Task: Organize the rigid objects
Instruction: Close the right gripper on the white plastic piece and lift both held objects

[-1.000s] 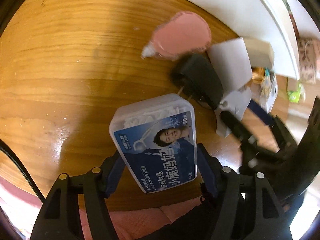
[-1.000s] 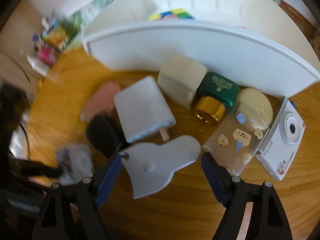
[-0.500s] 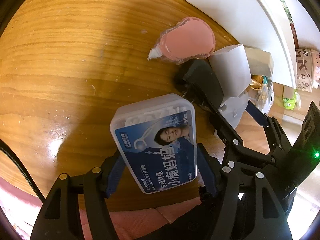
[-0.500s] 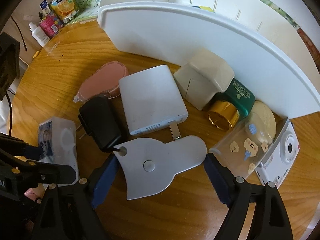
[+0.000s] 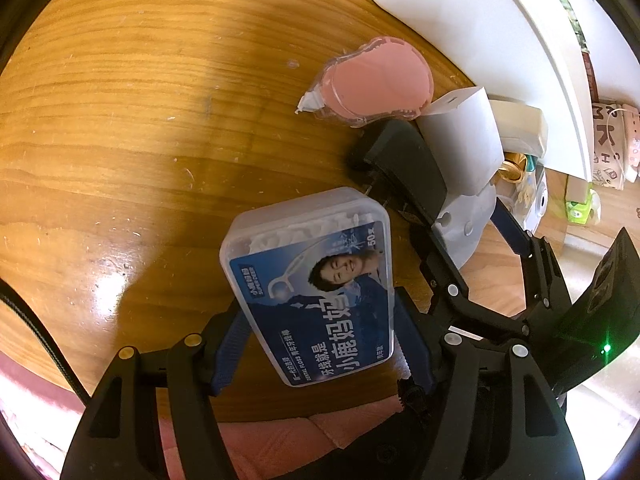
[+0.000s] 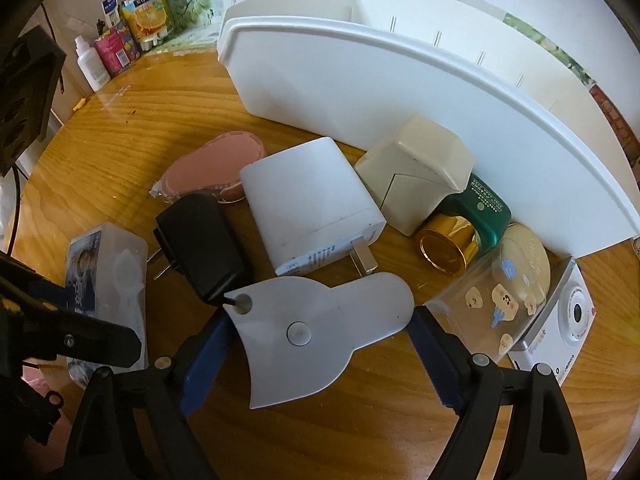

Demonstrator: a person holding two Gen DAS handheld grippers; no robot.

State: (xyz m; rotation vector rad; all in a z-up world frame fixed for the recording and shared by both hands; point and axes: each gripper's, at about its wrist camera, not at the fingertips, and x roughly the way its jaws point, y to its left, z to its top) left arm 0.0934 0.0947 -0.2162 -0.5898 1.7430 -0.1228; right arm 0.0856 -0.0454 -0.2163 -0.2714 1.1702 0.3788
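My left gripper point(image 5: 320, 344) is shut on a clear dental floss box point(image 5: 316, 280) with a blue label, held just above the wooden table point(image 5: 120, 140). The box also shows in the right wrist view point(image 6: 106, 276). My right gripper point(image 6: 316, 344) is shut on a flat grey scraper-shaped piece point(image 6: 316, 328), which also shows in the left wrist view point(image 5: 468, 220). Beyond it lie a black plug adapter point(image 6: 200, 240), a white charger point(image 6: 308, 204), a pink correction-tape case point(image 6: 216, 164), a beige box point(image 6: 420, 172) and a green bottle with gold cap point(image 6: 464, 232).
A white divided organizer bin point(image 6: 380, 80) stands behind the objects. A clear sticker-covered case point(image 6: 492, 300) and a small white toy camera point(image 6: 560, 320) lie at the right. Bottles and cartons point(image 6: 120, 40) stand at the far left table edge.
The right gripper has drawn back and turned left with the grey piece, so the view widened. The left gripper still holds the floss box and shifted slightly.
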